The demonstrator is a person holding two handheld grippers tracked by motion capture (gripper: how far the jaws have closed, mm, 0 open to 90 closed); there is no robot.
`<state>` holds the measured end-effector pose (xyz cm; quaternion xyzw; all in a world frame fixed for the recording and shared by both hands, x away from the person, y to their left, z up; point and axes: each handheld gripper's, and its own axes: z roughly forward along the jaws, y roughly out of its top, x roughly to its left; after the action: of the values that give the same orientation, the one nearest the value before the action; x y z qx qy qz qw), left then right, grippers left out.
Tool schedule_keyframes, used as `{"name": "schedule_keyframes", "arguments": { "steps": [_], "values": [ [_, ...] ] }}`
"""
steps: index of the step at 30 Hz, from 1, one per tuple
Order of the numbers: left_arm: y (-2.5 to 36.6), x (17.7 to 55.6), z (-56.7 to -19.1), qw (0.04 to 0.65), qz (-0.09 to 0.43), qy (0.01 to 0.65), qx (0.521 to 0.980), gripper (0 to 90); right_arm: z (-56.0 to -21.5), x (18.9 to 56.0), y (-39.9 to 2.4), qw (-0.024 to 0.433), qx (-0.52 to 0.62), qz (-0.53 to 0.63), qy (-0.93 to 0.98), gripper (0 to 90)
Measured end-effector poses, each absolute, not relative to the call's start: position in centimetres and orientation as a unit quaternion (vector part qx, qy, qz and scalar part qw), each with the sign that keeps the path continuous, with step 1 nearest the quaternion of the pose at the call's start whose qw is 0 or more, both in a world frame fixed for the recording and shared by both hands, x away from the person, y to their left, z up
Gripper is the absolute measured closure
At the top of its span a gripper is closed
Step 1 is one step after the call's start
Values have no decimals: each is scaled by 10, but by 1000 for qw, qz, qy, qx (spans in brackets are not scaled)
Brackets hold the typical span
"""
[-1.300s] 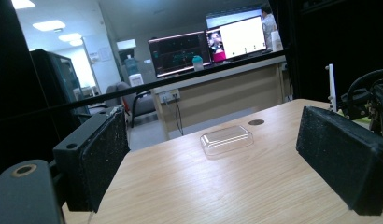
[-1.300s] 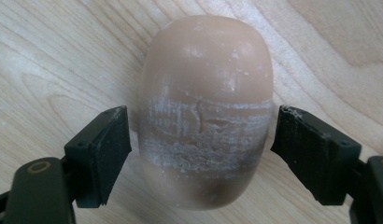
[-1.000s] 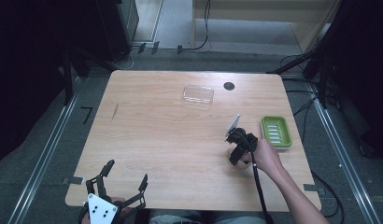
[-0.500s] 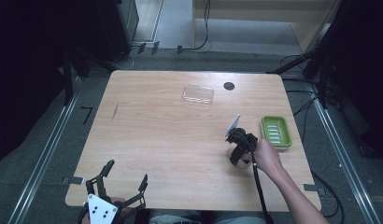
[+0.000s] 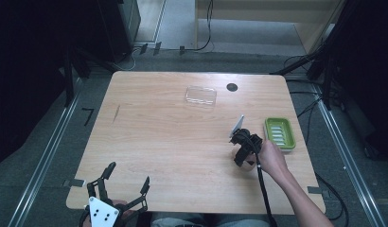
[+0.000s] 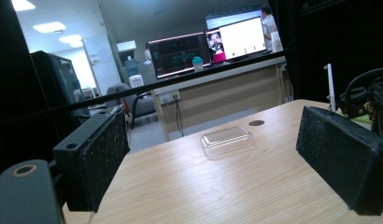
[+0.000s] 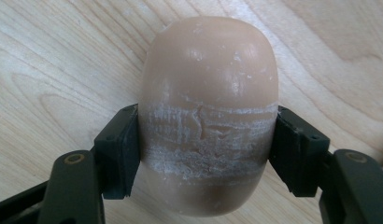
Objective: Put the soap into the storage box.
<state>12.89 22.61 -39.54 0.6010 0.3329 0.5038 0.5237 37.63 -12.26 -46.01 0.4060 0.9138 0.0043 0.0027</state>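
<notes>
A tan, rounded bar of soap [image 7: 209, 116] lies on the wooden table [image 5: 173, 142], its middle scuffed white. My right gripper [image 7: 208, 154] is shut on it, one pad pressed against each side. In the high view that right gripper [image 5: 242, 153] points down at the table just left of a green soap dish [image 5: 279, 133]. My left gripper [image 5: 127, 174] stands open at the table's near left edge with nothing between its jaws. In the left gripper view the left gripper [image 6: 213, 154] looks across the table toward a clear plastic lid [image 6: 226, 140].
The clear lid [image 5: 200, 96] lies at the far middle of the table beside a small black hole [image 5: 232, 87]. The ribbed green dish sits close to the right edge. Dark equipment and metal floor rails surround the table.
</notes>
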Motion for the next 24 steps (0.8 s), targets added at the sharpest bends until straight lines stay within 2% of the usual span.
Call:
{"name": "schedule_keyframes", "arguments": {
  "steps": [24],
  "values": [
    [226,129,-395,526,503,334,599,99,-442,372,-136,13,410,9,912,336]
  ]
}}
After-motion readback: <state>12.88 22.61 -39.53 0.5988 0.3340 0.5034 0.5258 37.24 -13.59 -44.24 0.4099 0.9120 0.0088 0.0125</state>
